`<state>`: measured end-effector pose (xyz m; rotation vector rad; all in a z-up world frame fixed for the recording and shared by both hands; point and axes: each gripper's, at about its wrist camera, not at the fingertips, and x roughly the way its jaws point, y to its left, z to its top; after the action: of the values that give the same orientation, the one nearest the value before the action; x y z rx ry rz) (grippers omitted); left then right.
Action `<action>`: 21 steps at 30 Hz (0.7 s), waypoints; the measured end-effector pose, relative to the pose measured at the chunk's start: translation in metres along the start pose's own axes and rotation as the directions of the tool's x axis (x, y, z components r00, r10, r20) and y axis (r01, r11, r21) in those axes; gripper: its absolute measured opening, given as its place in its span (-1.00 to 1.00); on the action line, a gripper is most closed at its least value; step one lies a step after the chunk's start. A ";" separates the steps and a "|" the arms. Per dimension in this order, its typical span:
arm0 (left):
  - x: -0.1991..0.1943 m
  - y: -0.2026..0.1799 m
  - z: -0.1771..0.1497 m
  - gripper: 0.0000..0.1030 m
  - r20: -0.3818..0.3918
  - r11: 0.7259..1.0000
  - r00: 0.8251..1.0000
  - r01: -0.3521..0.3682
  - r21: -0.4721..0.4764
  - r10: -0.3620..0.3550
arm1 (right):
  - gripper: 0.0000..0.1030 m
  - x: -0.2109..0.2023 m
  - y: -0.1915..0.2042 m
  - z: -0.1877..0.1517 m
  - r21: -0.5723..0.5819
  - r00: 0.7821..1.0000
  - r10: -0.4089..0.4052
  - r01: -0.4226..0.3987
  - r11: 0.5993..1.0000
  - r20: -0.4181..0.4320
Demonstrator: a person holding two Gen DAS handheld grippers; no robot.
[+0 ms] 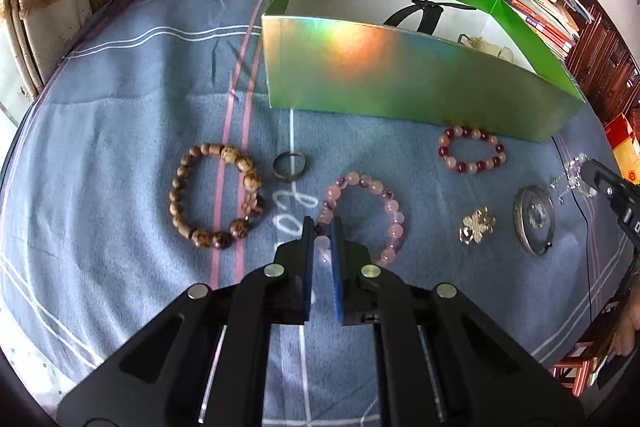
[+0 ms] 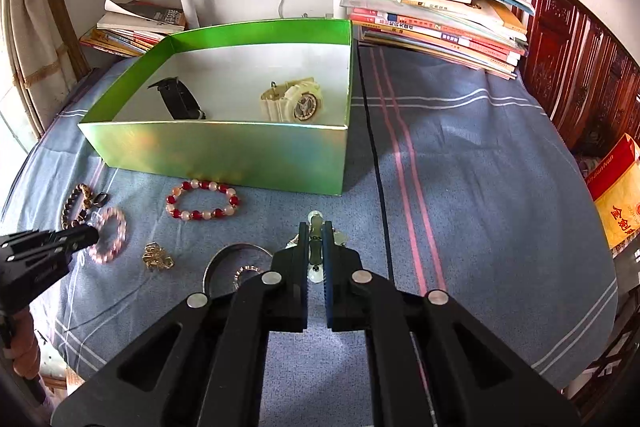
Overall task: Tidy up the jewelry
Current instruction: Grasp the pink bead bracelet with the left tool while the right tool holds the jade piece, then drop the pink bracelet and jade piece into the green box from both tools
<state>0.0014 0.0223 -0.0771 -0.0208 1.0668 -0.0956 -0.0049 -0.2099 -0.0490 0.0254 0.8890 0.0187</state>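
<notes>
Jewelry lies spread over a blue striped cloth (image 1: 120, 147) on the desk, in front of a shiny green box (image 2: 224, 155). The left tongs (image 1: 322, 227) are clamped on a bead of the pale pink bracelet (image 1: 376, 195), which rests on the cloth near the middle. To its left sit a brown wooden bead bracelet (image 1: 212, 195) and a small dark ring (image 1: 290, 166). Nearer the box is a red and cream bead bracelet (image 2: 202, 200). The right tongs (image 2: 316, 231) are closed on a clear, silvery trinket (image 2: 316, 217), though I cannot make out quite what it is. Just beside them lie a round metal bangle (image 1: 534, 223) and a small gold charm cluster (image 2: 157, 257). Inside the box a black strap (image 2: 178, 99) leans towards the left side, and a cream wristwatch (image 2: 292, 101) sits towards the right. Stacks of books (image 2: 432, 23) stand behind.
</notes>
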 end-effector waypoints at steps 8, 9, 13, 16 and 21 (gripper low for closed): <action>-0.037 0.013 -0.005 -0.84 0.083 0.999 0.996 -0.028 -0.020 0.029 | -0.88 -0.013 0.009 0.002 -0.013 0.999 0.020 -0.020 1.000 0.035; -0.039 0.013 -0.005 -0.84 0.087 0.999 0.996 -0.035 -0.020 0.037 | -0.88 -0.013 0.010 0.002 -0.016 0.999 0.020 -0.019 1.000 0.036; -0.040 0.017 -0.009 -0.84 0.081 0.998 0.995 -0.055 -0.025 0.057 | -0.88 -0.013 0.011 0.001 -0.015 0.999 0.015 -0.015 1.000 0.036; -0.045 0.020 -0.011 -0.84 0.090 0.998 0.994 -0.059 -0.029 0.062 | -0.88 -0.018 0.012 0.002 -0.015 0.998 0.020 -0.019 1.000 0.052; -0.061 0.020 -0.009 -0.84 0.129 0.998 0.990 -0.055 -0.026 0.058 | -0.88 -0.031 0.011 0.005 -0.012 0.996 0.032 -0.031 0.999 0.086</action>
<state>-0.0347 0.0480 -0.0293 -0.0162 0.9376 -0.0307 -0.0209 -0.2002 -0.0212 0.0303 0.8024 0.0518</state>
